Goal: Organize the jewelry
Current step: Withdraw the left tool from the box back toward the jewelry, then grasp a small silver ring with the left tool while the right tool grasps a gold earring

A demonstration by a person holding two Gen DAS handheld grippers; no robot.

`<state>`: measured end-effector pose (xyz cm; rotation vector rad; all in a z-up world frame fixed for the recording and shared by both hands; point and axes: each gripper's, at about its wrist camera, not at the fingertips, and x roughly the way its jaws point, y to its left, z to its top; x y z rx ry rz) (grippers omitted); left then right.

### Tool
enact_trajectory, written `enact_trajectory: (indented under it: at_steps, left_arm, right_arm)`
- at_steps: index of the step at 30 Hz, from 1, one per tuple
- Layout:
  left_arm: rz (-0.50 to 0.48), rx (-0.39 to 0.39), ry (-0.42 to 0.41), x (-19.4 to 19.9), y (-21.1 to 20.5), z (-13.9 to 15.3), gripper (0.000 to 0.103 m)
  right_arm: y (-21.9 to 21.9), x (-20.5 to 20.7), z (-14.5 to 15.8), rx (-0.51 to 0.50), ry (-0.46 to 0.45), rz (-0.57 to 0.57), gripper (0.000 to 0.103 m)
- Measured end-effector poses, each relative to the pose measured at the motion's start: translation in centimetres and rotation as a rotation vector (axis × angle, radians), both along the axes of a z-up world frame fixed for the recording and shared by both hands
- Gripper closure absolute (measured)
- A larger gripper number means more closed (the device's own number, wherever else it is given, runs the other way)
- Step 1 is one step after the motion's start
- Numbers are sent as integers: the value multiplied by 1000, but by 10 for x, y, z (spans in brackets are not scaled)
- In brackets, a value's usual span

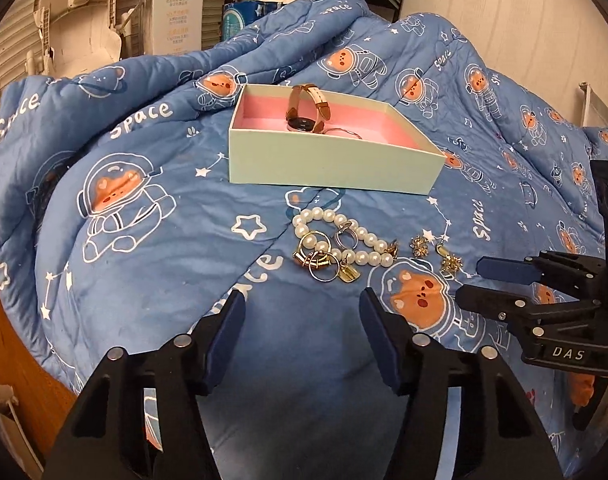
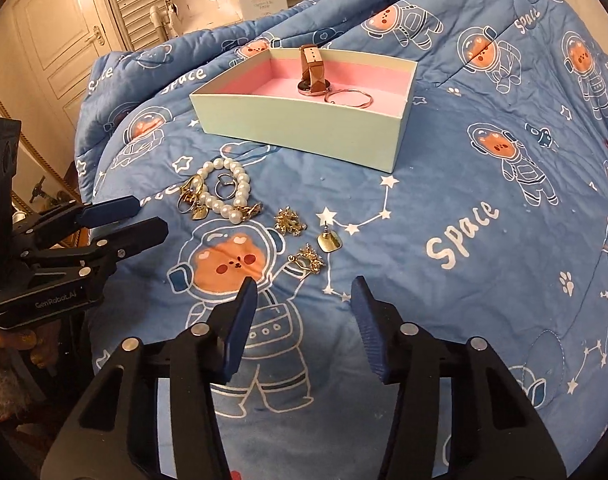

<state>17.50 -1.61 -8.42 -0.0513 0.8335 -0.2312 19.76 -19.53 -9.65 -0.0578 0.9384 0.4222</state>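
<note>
Pearl bracelet [image 1: 345, 240] and gold earrings [image 2: 290, 220] lie loose before the box [image 1: 323, 160], awaiting pickup; left tongs [image 1: 302, 304] and right tongs [image 2: 304, 292] hover half-open, empty.

box [image 1: 327, 160] behind jewelry [image 1: 335, 248] — bare quilt [image 1: 304, 340] nearside

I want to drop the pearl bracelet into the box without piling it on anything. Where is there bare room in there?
The box's pink floor is bare left of the watch. Its right part is crowded: the thin bangles lie against the watch.
</note>
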Motion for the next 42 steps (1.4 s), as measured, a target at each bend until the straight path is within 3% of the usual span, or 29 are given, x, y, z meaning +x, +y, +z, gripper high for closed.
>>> enact_trajectory:
  at_steps: [10, 15, 22, 30, 42]
  left_arm:
    - [-23, -3, 33, 20, -9, -6, 69]
    - [-40, 8, 40, 26, -15, -8, 71]
    - [-45, 3, 41, 29, -16, -8, 84]
    - [-31, -31, 45, 22, -10, -7, 84]
    - [-6, -74, 47, 8, 1, -5, 84]
  right_arm:
    - [3, 14, -7, 43, 56, -30, 75]
    - [5, 16, -9, 45, 60, -37, 76]
    - [6, 21, -10, 46, 62, -51, 85]
    - [2, 21, -11, 56, 61, -52, 91]
    - [-1, 12, -5, 73, 48, -39, 92]
